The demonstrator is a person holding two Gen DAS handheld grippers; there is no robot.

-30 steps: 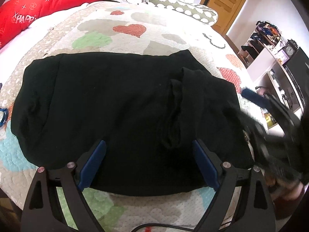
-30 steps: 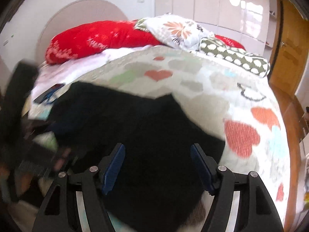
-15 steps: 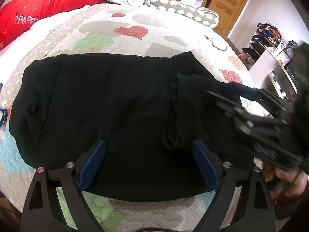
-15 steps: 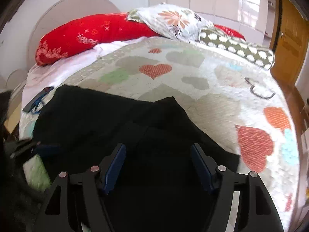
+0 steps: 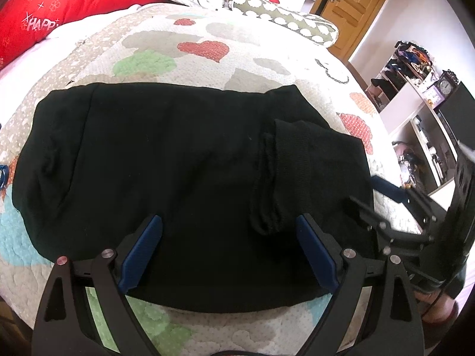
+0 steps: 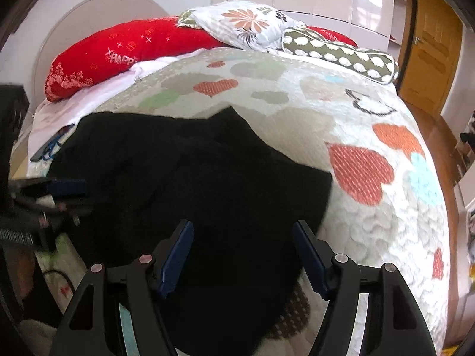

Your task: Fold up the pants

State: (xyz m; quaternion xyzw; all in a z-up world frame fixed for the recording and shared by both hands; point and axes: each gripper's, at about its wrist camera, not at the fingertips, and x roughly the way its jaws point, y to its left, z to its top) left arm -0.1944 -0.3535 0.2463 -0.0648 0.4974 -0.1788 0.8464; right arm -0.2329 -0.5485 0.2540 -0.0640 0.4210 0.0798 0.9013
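1. Fingers, left gripper (image 5: pixel 228 249): my blue pads spread wide, nothing between them but air; black pants (image 5: pixel 178 184) lie just below and beyond the tips.
2. Fingers, right gripper (image 6: pixel 242 252): parted, empty, poised over the pants' near right end.
3. Pants: lying flat across the quilt (image 5: pixel 207 47), already doubled by the look of it, cuffs on top between my two grippers.
4. Step, as I judge: reaching in for the next fold.
5. Next move calls for: lowering both grippers, pinching the near edge through all layers, lifting evenly.

Black soft-knit pants (image 5: pixel 166 160), folded into a broad flat block, lying crosswise on a quilted heart-patterned bedspread (image 5: pixel 207 68) near its front edge; ribbed cuffs doubled over on top toward the right, slightly rumpled.
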